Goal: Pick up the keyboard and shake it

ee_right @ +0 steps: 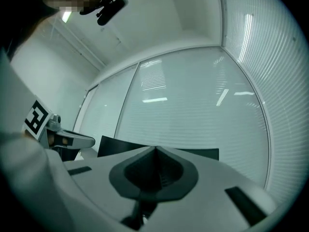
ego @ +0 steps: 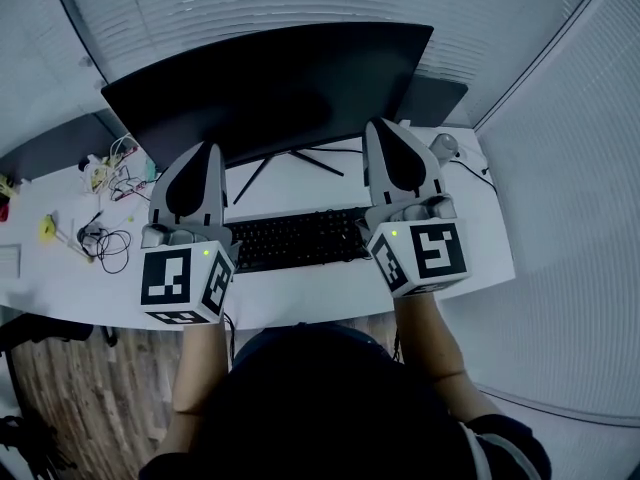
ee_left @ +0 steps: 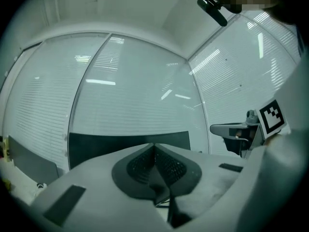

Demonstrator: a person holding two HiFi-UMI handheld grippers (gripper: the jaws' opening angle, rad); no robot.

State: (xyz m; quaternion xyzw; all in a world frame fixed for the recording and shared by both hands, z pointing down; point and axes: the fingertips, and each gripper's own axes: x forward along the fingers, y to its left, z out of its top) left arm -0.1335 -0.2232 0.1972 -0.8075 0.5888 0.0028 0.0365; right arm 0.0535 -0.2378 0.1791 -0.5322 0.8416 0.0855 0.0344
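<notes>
A black keyboard (ego: 300,238) lies flat on the white desk (ego: 300,303) in front of the monitor. My left gripper (ego: 208,150) hovers over the keyboard's left end and my right gripper (ego: 381,128) over its right end. Both are tilted upward, away from the keys. In the left gripper view the left gripper (ee_left: 154,145) has its jaws pressed together with nothing between them. The right gripper (ee_right: 155,149) looks the same in the right gripper view: shut and empty. Neither gripper view shows the keyboard.
A wide black monitor (ego: 270,88) stands behind the keyboard on a thin-legged stand (ego: 290,158). Loose cables and small items (ego: 105,238) lie at the desk's left. A small grey object (ego: 443,146) sits at the right rear. Walls with blinds (ego: 560,168) close in the corner.
</notes>
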